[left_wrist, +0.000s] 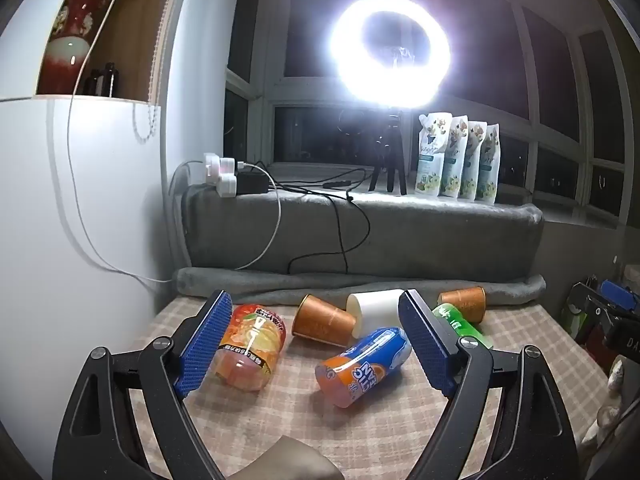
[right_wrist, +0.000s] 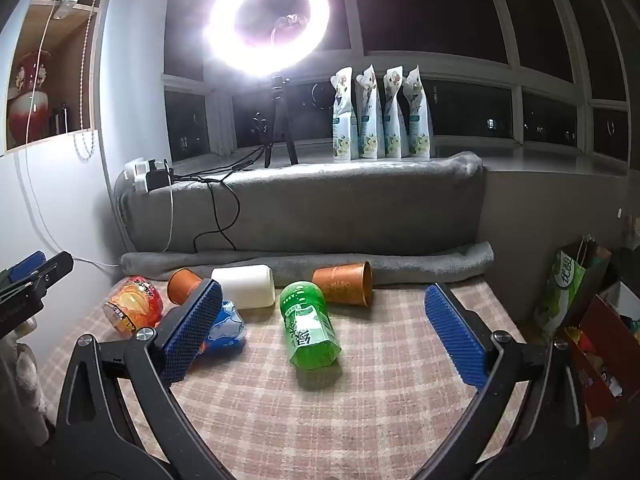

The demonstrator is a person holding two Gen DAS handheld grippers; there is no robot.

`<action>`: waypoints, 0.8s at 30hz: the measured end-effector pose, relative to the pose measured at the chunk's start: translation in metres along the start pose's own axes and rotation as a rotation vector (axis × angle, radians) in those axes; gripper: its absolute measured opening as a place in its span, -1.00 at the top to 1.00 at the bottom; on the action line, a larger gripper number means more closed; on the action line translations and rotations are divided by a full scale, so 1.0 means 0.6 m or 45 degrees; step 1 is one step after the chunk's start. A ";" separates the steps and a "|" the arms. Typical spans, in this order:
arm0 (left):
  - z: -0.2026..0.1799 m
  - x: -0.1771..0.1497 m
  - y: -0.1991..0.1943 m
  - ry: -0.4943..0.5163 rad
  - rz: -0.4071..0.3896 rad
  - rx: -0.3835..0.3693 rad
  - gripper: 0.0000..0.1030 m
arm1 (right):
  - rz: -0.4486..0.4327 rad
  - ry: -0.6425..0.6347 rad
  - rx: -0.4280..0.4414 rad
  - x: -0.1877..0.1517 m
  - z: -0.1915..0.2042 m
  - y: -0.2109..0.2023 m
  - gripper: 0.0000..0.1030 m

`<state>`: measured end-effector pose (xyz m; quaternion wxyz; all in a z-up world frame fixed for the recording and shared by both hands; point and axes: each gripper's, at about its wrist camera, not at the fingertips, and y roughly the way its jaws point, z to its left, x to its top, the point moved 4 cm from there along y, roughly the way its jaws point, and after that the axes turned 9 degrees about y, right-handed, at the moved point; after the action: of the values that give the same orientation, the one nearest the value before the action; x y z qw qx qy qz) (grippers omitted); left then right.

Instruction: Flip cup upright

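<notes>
Left wrist view: left gripper (left_wrist: pixel 316 344) spread wide, empty, above the blue-and-orange printed plastic cup (left_wrist: pixel 362 366) lying sideways at lower centre. Right gripper (right_wrist: pixel 322 332) likewise agape. Approach stage; next, descend and grasp.

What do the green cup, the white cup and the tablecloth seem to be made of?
Green cup: likely glossy translucent plastic; light glows through it. White cup: matte, opaque, perhaps plastic or foam; no shine. Tablecloth: woven checked fabric, dull and soft-looking.
</notes>
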<state>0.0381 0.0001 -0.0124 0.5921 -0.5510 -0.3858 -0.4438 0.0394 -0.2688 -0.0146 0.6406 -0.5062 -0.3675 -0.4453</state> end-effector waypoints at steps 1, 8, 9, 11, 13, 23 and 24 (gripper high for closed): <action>0.000 0.001 -0.001 0.018 -0.014 0.006 -0.66 | -0.001 0.000 0.001 0.000 0.001 -0.001 -1.00; 0.004 -0.004 -0.006 0.001 -0.010 0.005 -0.66 | -0.003 0.002 -0.014 0.002 -0.009 -0.001 -1.00; 0.007 -0.004 -0.007 -0.006 -0.010 0.008 -0.66 | -0.001 0.003 -0.017 0.002 -0.009 0.000 -1.00; 0.002 -0.003 -0.003 0.007 -0.005 0.012 -0.66 | 0.002 0.001 -0.039 0.003 -0.002 0.003 -1.00; 0.005 -0.004 -0.002 0.002 -0.007 0.013 -0.66 | 0.003 -0.004 -0.042 0.004 -0.001 0.003 -1.00; 0.011 -0.006 0.001 -0.007 -0.006 0.008 -0.66 | -0.008 -0.002 -0.059 0.007 -0.004 0.004 -1.00; 0.011 -0.006 0.001 -0.007 -0.006 0.008 -0.66 | -0.008 -0.001 -0.061 0.006 -0.005 0.004 -1.00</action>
<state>0.0378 0.0072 -0.0153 0.5919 -0.5493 -0.3900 -0.4424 0.0430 -0.2725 -0.0125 0.6266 -0.5205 -0.3585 -0.4560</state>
